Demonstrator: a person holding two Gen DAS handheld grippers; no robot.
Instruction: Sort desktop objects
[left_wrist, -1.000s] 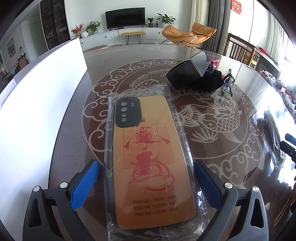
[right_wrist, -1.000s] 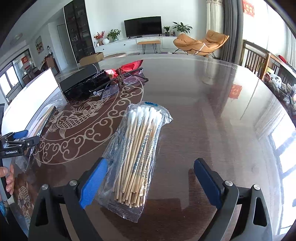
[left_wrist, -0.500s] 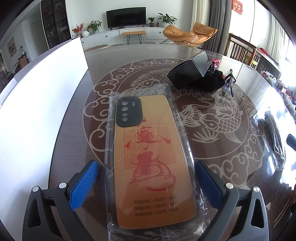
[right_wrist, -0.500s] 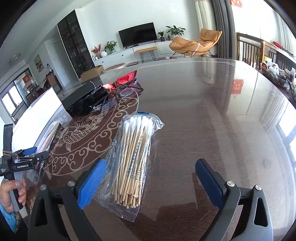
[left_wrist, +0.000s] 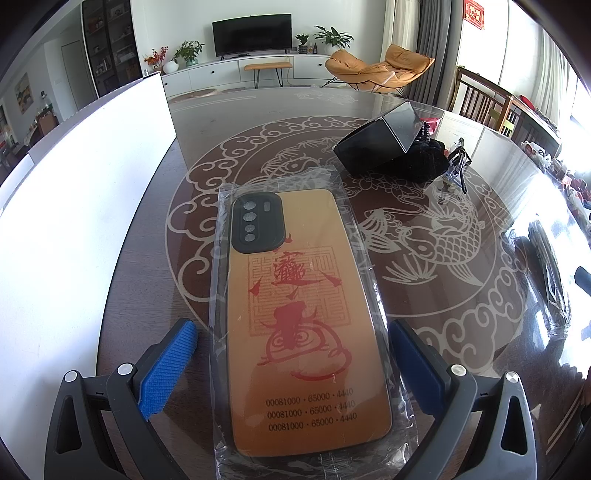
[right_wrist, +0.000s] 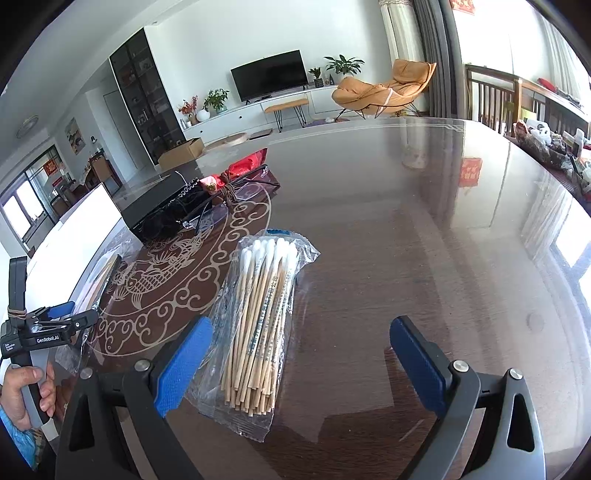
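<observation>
My left gripper (left_wrist: 291, 365) has its jaws spread wide around one bagged phone case (left_wrist: 295, 314), flat on the surface (left_wrist: 258, 122); neither blue pad touches it, and the bag's near end is cut off by the frame. My right gripper (right_wrist: 299, 365) is just as wide open, with one swab pack (right_wrist: 258, 321) lying near its left pad, untouched. I cannot count the swabs. Beyond sit a black box (right_wrist: 159, 210) and a tangle of cords and red cloth (right_wrist: 236, 177) I can't make out. One white board (left_wrist: 74, 206) stands on the left.
</observation>
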